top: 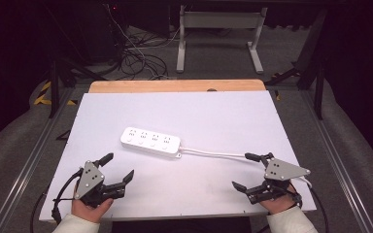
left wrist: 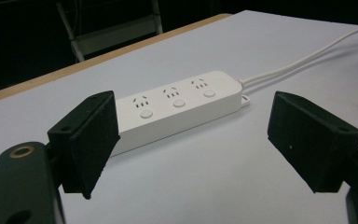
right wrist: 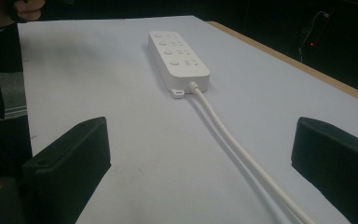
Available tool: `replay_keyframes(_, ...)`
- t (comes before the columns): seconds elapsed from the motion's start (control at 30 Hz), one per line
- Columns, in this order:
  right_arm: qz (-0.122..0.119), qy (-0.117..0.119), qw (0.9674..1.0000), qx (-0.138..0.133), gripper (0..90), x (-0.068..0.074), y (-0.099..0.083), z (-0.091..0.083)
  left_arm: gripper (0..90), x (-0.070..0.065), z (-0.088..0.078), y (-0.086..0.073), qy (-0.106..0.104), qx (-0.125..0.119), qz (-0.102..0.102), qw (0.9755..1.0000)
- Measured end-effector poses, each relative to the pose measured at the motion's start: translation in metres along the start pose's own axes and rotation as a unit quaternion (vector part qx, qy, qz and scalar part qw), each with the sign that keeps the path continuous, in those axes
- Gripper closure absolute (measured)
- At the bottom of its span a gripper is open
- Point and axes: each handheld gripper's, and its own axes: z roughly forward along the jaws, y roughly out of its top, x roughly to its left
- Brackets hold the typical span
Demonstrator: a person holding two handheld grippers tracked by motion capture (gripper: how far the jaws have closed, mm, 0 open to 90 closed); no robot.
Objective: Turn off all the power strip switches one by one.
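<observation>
White power strip (top: 150, 141) and cord (top: 213, 154), white tabletop (top: 223, 116), black fingers (left wrist: 91, 140).

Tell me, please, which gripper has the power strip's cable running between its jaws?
The right gripper: the white cable passes between its open jaws, while the left gripper straddles bare table.

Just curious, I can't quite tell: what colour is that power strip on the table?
White, cord included. The power strip shows best in the left gripper view.

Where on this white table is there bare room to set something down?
Bare: the far stretch between the white four-outlet power strip and the wooden back edge, and the near middle between both tongs. Crowded: right of the strip, where its white cord runs toward the right tongs.
</observation>
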Motion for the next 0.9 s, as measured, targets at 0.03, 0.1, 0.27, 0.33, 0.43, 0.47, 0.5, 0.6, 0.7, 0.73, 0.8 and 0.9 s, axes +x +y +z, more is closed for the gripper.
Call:
replay_keyframes(0.03,0.0,0.0,1.0,0.0,5.1,0.0,0.0,0.0,17.1,0.001,0.0,0.0,-0.003,-0.001,-0.004,1.0)
replay_keyframes(0.1,0.001,0.0,1.0,0.001,5.1,0.0,0.0,0.001,17.2,0.002,-0.001,0.001,-0.006,-0.002,-0.007,1.0)
replay_keyframes(0.27,0.001,0.002,1.0,0.002,5.1,0.0,0.0,0.001,17.5,0.0,-0.001,0.003,-0.006,0.001,-0.002,1.0)
replay_keyframes(0.33,0.003,0.004,1.0,0.005,5.1,0.001,0.0,0.002,17.5,0.001,-0.001,0.004,-0.007,0.003,0.001,1.0)
replay_keyframes(0.43,0.008,0.017,0.9998,0.005,4.8,0.001,0.0,0.003,17.5,0.0,0.0,0.005,-0.009,0.005,-0.004,0.9999)
replay_keyframes(0.47,0.009,0.018,0.9998,0.009,4.4,0.001,0.0,0.004,17.6,0.001,0.0,0.006,-0.009,0.006,-0.005,0.9999)
replay_keyframes(0.5,0.008,0.02,0.9997,0.012,4.4,0.001,0.0,0.005,17.8,0.001,0.0,0.006,-0.01,0.008,-0.002,0.9999)
replay_keyframes(0.6,0.005,0.019,0.9998,0.009,4.4,0.001,0.0,0.005,17.9,0.001,0.001,0.008,-0.009,0.007,0.001,0.9999)
replay_keyframes(0.7,0.005,0.017,0.9998,0.009,4.5,0.001,0.0,0.005,17.9,0.001,0.002,0.013,-0.01,0.007,0.011,0.9999)
replay_keyframes(0.73,0.005,0.018,0.9998,0.009,4.5,0.001,0.0,0.005,18.1,0.0,0.002,0.015,-0.009,0.008,0.016,0.9998)
replay_keyframes(0.8,0.004,0.018,0.9998,0.011,4.6,0.001,0.0,0.006,19.5,0.0,0.003,0.018,-0.014,0.012,0.013,0.9997)
replay_keyframes(0.9,0.004,0.02,0.9997,0.011,4.6,0.001,0.0,0.006,21.3,0.004,0.004,0.022,-0.036,0.018,-0.004,0.9992)
